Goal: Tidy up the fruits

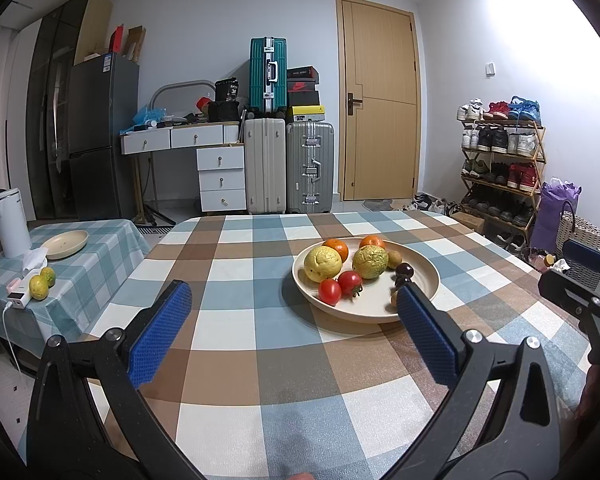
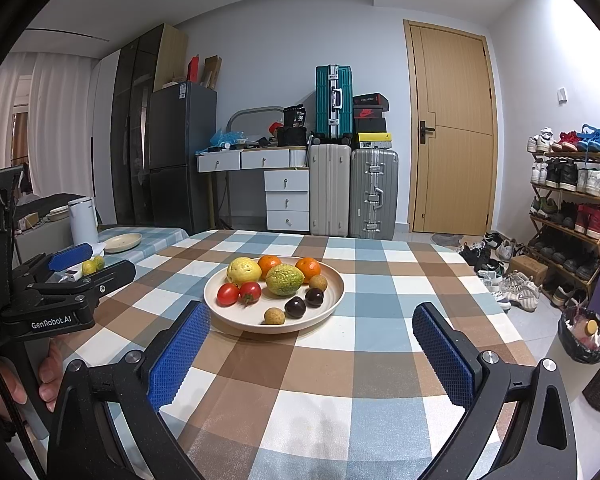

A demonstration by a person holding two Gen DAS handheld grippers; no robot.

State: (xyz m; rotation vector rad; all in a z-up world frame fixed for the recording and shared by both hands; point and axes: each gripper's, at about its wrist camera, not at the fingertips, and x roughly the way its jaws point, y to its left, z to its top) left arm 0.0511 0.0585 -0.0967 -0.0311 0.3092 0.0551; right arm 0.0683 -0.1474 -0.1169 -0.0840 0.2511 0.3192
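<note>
A cream plate (image 1: pixel 420 270) (image 2: pixel 332 280) sits on the checked table and holds two tomatoes (image 1: pixel 340 286) (image 2: pixel 238 293), two yellow-green citrus fruits (image 1: pixel 370 262) (image 2: pixel 285 279), two oranges (image 2: pixel 270 265), dark plums (image 2: pixel 304 302) and small brown fruits (image 2: pixel 275 316). My left gripper (image 1: pixel 294 296) hovers open in front of the plate, its right finger overlapping the rim. Open as well, my right gripper (image 2: pixel 312 312) hangs just short of the plate. An empty second plate (image 1: pixel 65 244) (image 2: pixel 122 242) and two green-yellow citrus (image 1: pixel 42 282) (image 2: pixel 93 266) lie on the side table.
A white kettle (image 1: pixel 11 222) and a power bank (image 1: pixel 18 300) stand on the side table at the left. Suitcases, a drawer desk, a fridge and a door are at the back. A shoe rack (image 2: pixel 572 208) and a bin (image 2: pixel 586 338) stand to the right.
</note>
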